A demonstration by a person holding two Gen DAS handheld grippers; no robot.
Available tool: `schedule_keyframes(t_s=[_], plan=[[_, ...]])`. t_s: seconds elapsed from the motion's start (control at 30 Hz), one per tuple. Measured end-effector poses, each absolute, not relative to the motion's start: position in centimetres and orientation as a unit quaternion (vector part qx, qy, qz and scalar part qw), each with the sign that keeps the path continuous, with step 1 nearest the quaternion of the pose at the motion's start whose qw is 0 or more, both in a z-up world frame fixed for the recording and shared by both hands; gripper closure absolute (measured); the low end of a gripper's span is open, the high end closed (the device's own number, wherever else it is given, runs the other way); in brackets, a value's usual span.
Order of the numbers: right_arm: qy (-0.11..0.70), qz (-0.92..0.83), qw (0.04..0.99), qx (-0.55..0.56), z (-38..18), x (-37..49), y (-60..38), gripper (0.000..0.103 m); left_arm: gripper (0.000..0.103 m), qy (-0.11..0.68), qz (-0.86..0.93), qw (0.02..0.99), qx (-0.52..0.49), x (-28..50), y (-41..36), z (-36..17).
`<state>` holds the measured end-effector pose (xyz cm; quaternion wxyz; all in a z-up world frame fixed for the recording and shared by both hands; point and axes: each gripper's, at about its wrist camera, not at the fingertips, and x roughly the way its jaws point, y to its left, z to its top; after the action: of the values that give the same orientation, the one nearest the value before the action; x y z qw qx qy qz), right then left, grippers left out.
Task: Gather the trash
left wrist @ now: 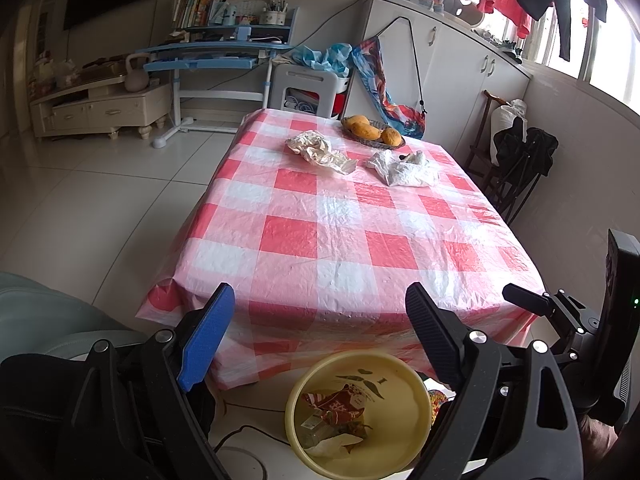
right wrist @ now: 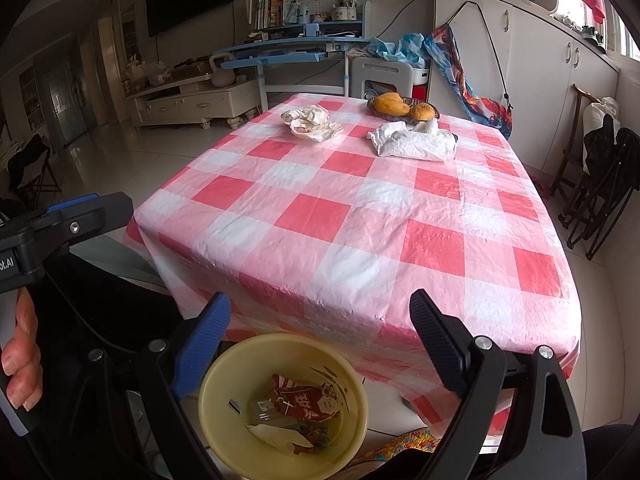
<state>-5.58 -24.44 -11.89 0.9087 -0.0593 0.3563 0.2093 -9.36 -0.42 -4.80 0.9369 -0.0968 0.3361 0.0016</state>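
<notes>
Two pieces of trash lie at the far end of the red-and-white checked table (left wrist: 344, 248) (right wrist: 340, 220): a crumpled cream wrapper (left wrist: 320, 152) (right wrist: 310, 122) and a crumpled white plastic bag (left wrist: 404, 168) (right wrist: 412, 142). On the floor just below the table's near edge stands a yellow bin (left wrist: 296, 392) (right wrist: 208, 384), holding a red snack wrapper (left wrist: 336, 400) (right wrist: 308, 400) and other scraps. My left gripper (left wrist: 320, 292) is open and empty above the bin. My right gripper (right wrist: 320, 300) is also open and empty, beside the left one.
A basket of mangoes (left wrist: 372, 130) (right wrist: 400, 108) sits behind the trash. Folded dark chairs (left wrist: 516, 160) (right wrist: 600, 184) lean by the right wall. A blue desk (left wrist: 216, 56) and white cabinets (left wrist: 460, 60) stand beyond the table. A hand (right wrist: 20, 352) holds the left gripper.
</notes>
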Motion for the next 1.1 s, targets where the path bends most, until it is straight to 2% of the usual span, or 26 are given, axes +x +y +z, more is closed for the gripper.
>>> schedule_keyframes(t_s=[1.1], plan=[[0.356, 0.209, 0.909, -0.062, -11.9, -5.67, -24.34, 0.016, 0.019, 0.34, 0.003, 0.935, -0.098, -9.01, -0.37, -4.75]])
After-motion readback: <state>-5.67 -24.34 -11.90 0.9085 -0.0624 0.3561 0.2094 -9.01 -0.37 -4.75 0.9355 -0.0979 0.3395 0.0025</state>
